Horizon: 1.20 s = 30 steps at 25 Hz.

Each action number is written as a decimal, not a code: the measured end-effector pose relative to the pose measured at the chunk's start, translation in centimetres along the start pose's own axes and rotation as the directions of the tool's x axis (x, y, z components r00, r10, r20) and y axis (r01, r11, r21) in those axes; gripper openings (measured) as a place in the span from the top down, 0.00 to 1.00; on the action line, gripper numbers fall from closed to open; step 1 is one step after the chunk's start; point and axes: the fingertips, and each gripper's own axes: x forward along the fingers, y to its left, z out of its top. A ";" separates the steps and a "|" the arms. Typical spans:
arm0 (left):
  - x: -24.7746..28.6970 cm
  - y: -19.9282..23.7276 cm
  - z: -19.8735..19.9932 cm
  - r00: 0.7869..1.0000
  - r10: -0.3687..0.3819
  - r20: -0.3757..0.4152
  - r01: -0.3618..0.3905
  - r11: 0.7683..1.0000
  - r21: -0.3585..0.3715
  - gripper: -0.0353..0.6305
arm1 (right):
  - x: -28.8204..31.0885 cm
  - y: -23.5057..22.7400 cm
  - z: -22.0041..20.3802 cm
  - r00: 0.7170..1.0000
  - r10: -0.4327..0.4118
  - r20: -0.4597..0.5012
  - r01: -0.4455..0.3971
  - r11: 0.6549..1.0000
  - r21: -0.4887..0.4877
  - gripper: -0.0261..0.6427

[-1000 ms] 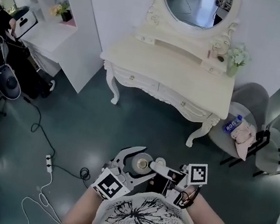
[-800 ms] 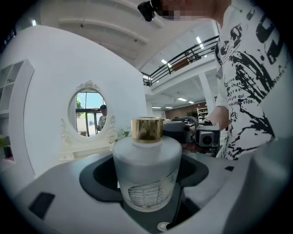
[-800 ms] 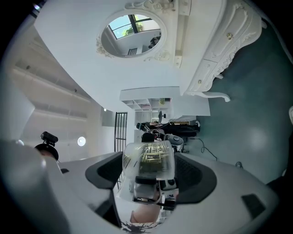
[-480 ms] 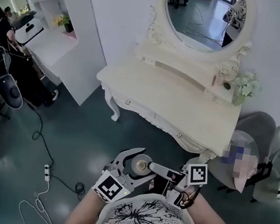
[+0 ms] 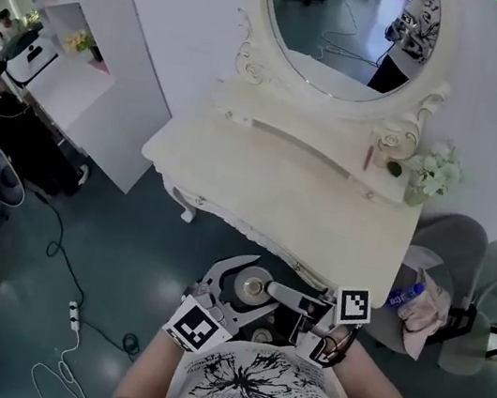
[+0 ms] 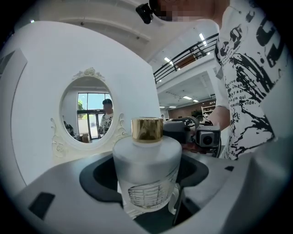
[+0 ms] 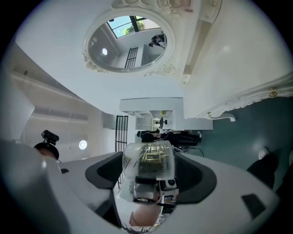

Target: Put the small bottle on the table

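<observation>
You are holding the small bottle (image 5: 253,290) upright over the floor, just short of the dressing table (image 5: 306,194), your left gripper (image 5: 235,288) clamping its frosted body, your right gripper (image 7: 149,180) closing on the same bottle from the other side, gold cap (image 6: 147,129) pointing up
</observation>
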 end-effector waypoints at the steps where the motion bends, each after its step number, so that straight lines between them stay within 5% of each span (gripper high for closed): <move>1: 0.7 0.7 -0.3 1.000 -0.011 -0.008 0.011 1.000 -0.005 0.42 | 0.0 -0.3 0.9 1.000 -0.002 0.014 0.002 1.000 0.005 0.42; 12: 7.5 11.9 -1.7 0.975 -0.223 -0.001 0.223 0.974 0.027 0.42 | 3.5 -2.8 13.9 0.973 -0.008 0.229 0.011 1.000 -0.013 0.42; 20: 10.9 21.1 -2.8 0.904 -0.427 0.005 0.426 0.902 0.070 0.42 | 7.8 -4.6 23.0 0.908 -0.012 0.418 0.026 0.999 -0.029 0.42; 30: 13.0 28.8 -6.7 0.837 -0.548 -0.006 0.547 0.835 0.062 0.42 | 12.0 -8.8 29.6 0.841 -0.037 0.539 0.049 0.999 -0.006 0.42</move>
